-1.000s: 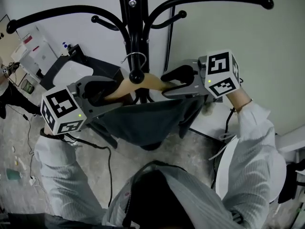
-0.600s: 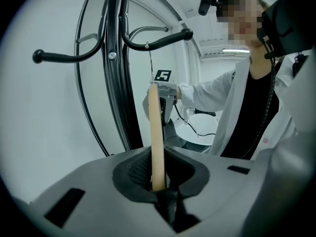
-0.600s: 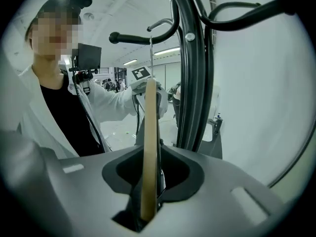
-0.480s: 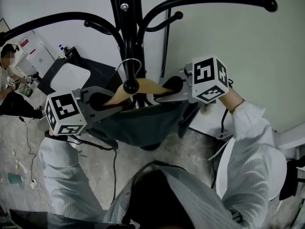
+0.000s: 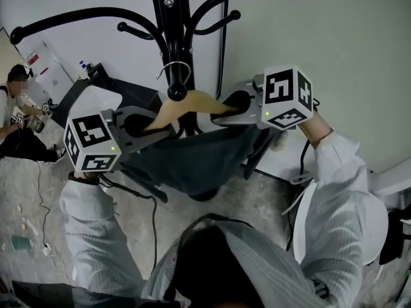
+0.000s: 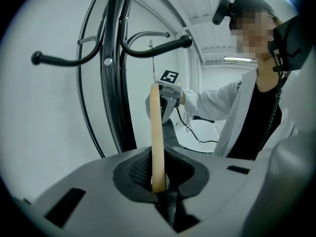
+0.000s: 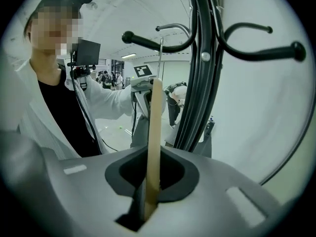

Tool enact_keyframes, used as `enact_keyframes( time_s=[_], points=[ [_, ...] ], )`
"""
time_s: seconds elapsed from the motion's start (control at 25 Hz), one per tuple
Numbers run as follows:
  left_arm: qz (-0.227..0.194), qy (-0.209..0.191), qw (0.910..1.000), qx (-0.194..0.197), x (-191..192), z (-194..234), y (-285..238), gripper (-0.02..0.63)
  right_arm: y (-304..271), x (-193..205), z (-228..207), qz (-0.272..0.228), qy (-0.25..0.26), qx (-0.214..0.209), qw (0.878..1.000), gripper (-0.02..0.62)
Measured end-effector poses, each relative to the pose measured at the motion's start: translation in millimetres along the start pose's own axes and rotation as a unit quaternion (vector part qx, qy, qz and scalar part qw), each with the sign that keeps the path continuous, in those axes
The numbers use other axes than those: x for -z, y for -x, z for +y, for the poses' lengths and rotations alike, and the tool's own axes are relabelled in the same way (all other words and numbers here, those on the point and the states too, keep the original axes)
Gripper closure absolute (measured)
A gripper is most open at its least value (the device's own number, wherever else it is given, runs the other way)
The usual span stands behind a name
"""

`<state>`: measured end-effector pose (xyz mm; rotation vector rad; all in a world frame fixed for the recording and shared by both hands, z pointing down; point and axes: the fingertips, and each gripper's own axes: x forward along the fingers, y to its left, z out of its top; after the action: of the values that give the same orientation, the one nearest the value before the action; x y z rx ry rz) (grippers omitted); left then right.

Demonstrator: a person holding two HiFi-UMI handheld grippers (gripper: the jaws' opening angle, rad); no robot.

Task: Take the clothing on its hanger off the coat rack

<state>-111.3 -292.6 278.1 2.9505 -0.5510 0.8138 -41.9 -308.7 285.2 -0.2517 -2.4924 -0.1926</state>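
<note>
Head view: left gripper [image 5: 138, 124] is clamping 1 end of the wooden hanger [image 5: 192, 101]; right gripper [image 5: 234, 101] is closing onto the other. Dark garment [image 5: 192, 159] is hanging below the fingers, by the black coat rack [image 5: 173, 18].
</note>
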Motion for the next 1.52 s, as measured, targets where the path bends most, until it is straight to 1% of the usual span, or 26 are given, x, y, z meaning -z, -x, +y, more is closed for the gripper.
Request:
enact_keyframes(
  time_s=[0.12,0.24,0.4,0.56,0.72,0.92,1.04,1.16,1.24,1.36,1.52],
  points=[
    [-0.009,-0.035,0.9993,-0.011,-26.8,-7.7,8.8,0.561,19.6,-16.1,7.5,0.000,0.015,0.013,1.000,0.565],
    [-0.022,-0.063,0.9977,-0.004,-54.5,-15.3,12.8,0.561,43.1,-30.6,15.6,0.004,0.026,0.037,0.999,0.565],
    [-0.031,-0.093,0.9948,0.027,-84.2,-28.9,5.6,0.561,73.9,-35.9,30.0,0.005,0.020,0.074,0.997,0.565],
    [-0.039,-0.118,0.9899,0.068,-99.1,-49.9,-18.7,0.561,97.3,-18.6,52.7,0.003,-0.008,0.113,0.994,0.565],
    [-0.033,-0.138,0.9838,0.110,-94.7,-78.9,-55.6,0.561,109.5,18.6,83.5,0.010,-0.052,0.143,0.988,0.565],
    [-0.014,-0.134,0.9766,0.168,-75.2,-106.0,-104.4,0.561,115.4,67.1,116.8,0.015,-0.114,0.176,0.978,0.565],
    [0.011,-0.135,0.9729,0.187,-58.7,-123.8,-136.8,0.562,116.4,100.6,138.4,0.020,-0.146,0.197,0.969,0.565],
    [0.027,-0.140,0.9640,0.225,-49.8,-149.7,-163.8,0.562,121.5,129.6,164.1,0.023,-0.164,0.211,0.963,0.565],
    [0.032,-0.139,0.9590,0.245,-48.2,-159.5,-179.4,0.563,127.0,144.7,173.3,0.026,-0.173,0.219,0.960,0.565],
    [0.040,-0.136,0.9530,0.268,-45.0,-164.5,-198.2,0.563,132.1,162.1,178.3,0.034,-0.187,0.229,0.955,0.565],
    [0.044,-0.137,0.9462,0.290,-44.0,-165.3,-209.9,0.563,135.3,170.8,180.0,0.042,-0.197,0.239,0.950,0.565]
  ],
)
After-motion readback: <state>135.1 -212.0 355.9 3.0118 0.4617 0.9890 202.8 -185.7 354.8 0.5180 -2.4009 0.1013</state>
